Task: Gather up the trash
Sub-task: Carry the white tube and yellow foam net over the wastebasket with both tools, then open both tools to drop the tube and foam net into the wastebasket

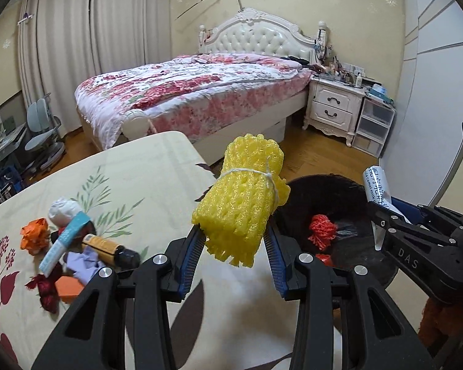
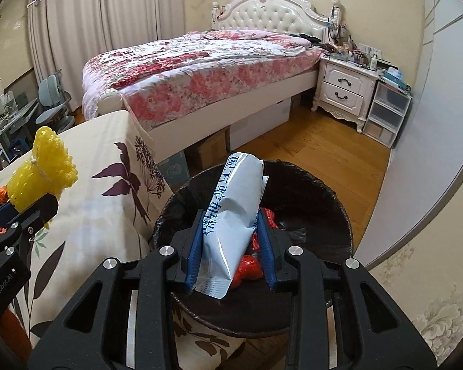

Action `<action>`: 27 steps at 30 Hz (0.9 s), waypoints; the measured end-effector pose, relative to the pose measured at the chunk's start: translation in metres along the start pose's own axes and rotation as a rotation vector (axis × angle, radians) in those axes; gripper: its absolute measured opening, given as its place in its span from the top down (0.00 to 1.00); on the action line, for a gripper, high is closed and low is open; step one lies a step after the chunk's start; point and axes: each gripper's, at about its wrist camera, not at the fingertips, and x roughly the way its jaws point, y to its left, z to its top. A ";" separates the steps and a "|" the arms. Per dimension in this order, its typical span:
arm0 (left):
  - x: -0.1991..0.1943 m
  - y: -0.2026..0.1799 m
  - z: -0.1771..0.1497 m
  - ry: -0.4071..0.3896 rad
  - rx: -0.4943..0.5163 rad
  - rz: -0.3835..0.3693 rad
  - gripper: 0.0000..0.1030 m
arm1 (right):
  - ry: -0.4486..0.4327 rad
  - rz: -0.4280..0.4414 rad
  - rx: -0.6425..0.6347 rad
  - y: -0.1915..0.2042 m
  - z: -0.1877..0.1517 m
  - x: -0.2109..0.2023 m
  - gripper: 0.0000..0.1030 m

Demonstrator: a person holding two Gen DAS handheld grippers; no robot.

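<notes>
Yellow foam net (image 1: 242,199) gripped by left claw (image 1: 234,236) — right claw (image 2: 230,225) grips pouch (image 2: 231,212).

We see soft, even indoor light, brightest through the curtains (image 1: 77,30) far beyond the claw (image 1: 234,240). Fisheye bending and dark vignetting mark the corners; focus stays sharp.

A bed (image 1: 194,92) with a floral quilt and a white tufted headboard (image 1: 256,35) stands against the cream wall (image 1: 339,9) (small snowflake motifs dot it). Beside the headboard sits a white nightstand (image 1: 335,108), then clear plastic drawers (image 1: 373,126). Pale curtains (image 1: 86,30) hang closed behind the bed. The floor (image 2: 318,151) is warm wood. A grey desk chair (image 1: 43,135) stands in the far corner.
</notes>
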 end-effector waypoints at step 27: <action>0.067 -0.060 0.010 0.089 0.107 -0.015 0.29 | 0.019 -0.096 0.122 -0.053 -0.009 0.031 0.50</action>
